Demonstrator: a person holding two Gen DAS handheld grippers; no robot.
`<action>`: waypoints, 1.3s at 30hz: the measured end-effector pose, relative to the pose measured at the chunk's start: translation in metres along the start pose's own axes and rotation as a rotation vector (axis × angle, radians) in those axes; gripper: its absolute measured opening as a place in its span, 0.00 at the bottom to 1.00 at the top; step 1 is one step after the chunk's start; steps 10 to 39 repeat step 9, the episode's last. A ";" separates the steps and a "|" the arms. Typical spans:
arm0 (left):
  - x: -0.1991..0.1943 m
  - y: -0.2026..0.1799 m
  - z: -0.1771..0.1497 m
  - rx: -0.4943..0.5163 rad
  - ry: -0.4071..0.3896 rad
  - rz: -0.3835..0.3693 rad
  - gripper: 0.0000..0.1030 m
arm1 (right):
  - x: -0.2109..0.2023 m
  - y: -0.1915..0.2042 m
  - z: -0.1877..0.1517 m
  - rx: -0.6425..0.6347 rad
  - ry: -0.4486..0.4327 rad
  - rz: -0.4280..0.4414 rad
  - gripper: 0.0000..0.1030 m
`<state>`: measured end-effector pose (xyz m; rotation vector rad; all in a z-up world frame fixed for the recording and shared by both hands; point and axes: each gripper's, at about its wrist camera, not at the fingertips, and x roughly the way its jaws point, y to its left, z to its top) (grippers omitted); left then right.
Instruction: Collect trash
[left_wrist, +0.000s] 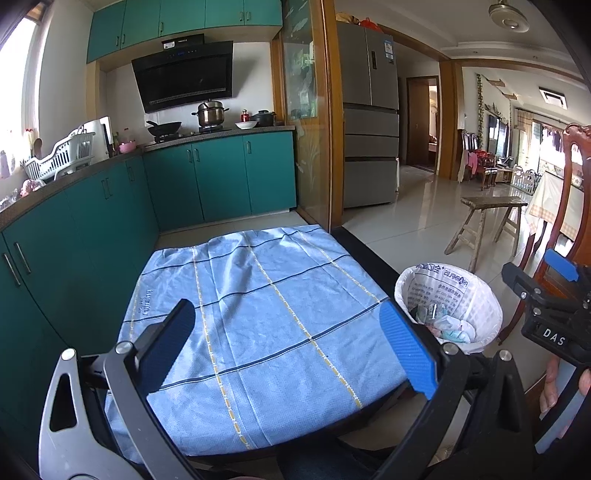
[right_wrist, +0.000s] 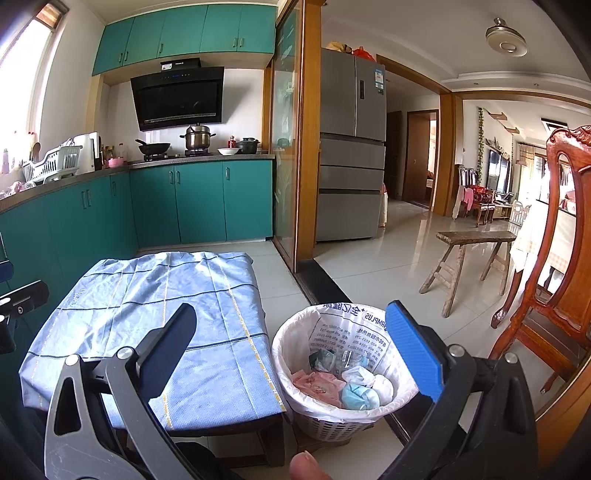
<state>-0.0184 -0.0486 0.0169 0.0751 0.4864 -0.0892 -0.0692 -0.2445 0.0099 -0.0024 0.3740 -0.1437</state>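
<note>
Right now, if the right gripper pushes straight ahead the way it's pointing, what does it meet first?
Most likely the trash basket: the open right gripper points at its near rim and the table's cloth edge. Depth is hard to judge through the fisheye.

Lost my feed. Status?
Both grippers open, empty: left gripper, right gripper. Trash in lined basket beside blue-clothed table. Nothing obstructing.
</note>
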 end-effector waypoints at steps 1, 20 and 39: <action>0.002 0.000 0.000 0.000 0.004 -0.001 0.97 | 0.001 0.000 0.000 0.001 0.002 0.000 0.97; 0.091 0.052 -0.017 -0.090 0.086 0.106 0.97 | 0.066 0.020 -0.013 0.029 0.184 0.158 0.97; 0.091 0.052 -0.017 -0.090 0.086 0.106 0.97 | 0.066 0.020 -0.013 0.029 0.184 0.158 0.97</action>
